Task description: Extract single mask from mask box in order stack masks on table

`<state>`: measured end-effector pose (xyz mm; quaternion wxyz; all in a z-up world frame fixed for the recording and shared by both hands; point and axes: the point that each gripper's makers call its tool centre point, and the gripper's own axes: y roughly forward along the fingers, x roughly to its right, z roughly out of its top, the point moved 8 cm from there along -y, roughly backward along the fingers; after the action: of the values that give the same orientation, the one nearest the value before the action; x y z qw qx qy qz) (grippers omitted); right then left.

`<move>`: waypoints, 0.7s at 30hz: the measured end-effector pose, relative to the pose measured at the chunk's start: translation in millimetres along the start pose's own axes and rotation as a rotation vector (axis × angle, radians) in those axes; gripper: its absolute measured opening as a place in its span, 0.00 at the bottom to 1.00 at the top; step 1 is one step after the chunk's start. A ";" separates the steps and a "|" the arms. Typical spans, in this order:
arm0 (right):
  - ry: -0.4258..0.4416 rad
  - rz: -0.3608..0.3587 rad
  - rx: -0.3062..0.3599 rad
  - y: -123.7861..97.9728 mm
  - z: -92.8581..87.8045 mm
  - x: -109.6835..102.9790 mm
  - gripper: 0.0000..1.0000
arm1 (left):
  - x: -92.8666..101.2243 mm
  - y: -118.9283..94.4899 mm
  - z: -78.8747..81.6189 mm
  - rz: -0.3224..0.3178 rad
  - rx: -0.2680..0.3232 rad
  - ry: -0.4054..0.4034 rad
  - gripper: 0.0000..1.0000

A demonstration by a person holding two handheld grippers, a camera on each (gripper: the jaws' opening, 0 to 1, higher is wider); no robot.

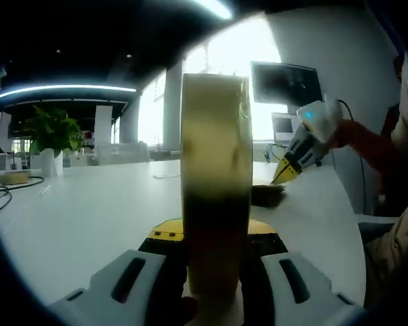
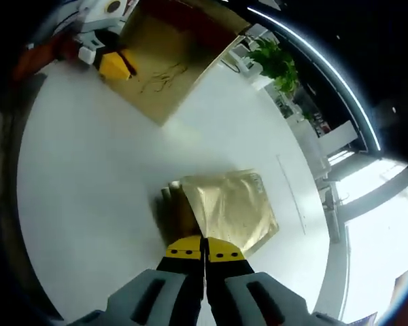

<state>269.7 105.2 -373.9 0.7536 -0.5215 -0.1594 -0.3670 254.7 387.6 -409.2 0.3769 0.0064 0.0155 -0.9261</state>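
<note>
Gold mask box (image 1: 215, 190), edge-on, pinched in left gripper (image 1: 214, 261). Right gripper (image 2: 204, 252), jaws pressed together at near edge of gold mask (image 2: 234, 207); white table (image 2: 81, 170) open around.

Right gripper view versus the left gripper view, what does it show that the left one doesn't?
Right gripper view: the flat face of a gold mask packet lying on the white table, the right gripper closed at its near edge, and the gold box's broad side.

Left gripper view: the left gripper clamping that box edge-on, a wall monitor.

Both: table, box, both grippers, potted plant.
</note>
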 end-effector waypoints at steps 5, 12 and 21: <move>-0.004 0.006 -0.001 1.0 -0.9 -1.7 0.00 | 0.5 -0.4 0.0 0.000 0.000 0.000 0.20; -0.052 -0.008 -0.001 -0.2 -4.5 -1.8 0.08 | 0.1 -0.4 -0.8 0.000 0.000 0.000 0.20; 0.041 -0.009 0.065 -8.6 -6.4 -1.0 0.13 | -0.2 -0.8 -0.9 0.000 0.000 0.000 0.20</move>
<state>261.9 98.2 -371.4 0.7715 -0.4886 -0.1582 -0.3755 254.3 388.4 -410.1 0.3770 0.0066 0.0154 -0.9260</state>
